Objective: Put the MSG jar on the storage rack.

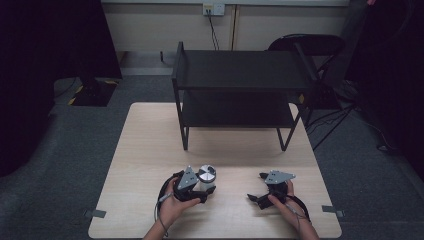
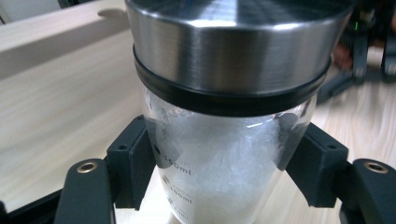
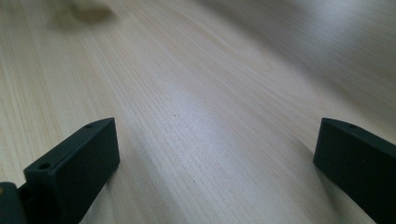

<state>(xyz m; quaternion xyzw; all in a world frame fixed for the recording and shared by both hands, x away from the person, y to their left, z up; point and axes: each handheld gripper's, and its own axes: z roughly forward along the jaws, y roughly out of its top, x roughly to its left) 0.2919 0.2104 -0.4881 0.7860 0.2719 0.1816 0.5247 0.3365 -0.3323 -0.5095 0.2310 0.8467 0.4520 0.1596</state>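
My left gripper (image 2: 219,168) pinches the steel-lidded glass jar (image 2: 224,140) between its jaws; its view alone reveals white filling. My right gripper (image 3: 215,163), spread, frames bare table (image 3: 196,93).

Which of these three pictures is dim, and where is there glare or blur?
High view: dim, room edges nearly black, table lit. Left gripper view: bright streaks on the jar and its steel lid, background soft. Right gripper view: pale sheen on the wood, far end blurred.
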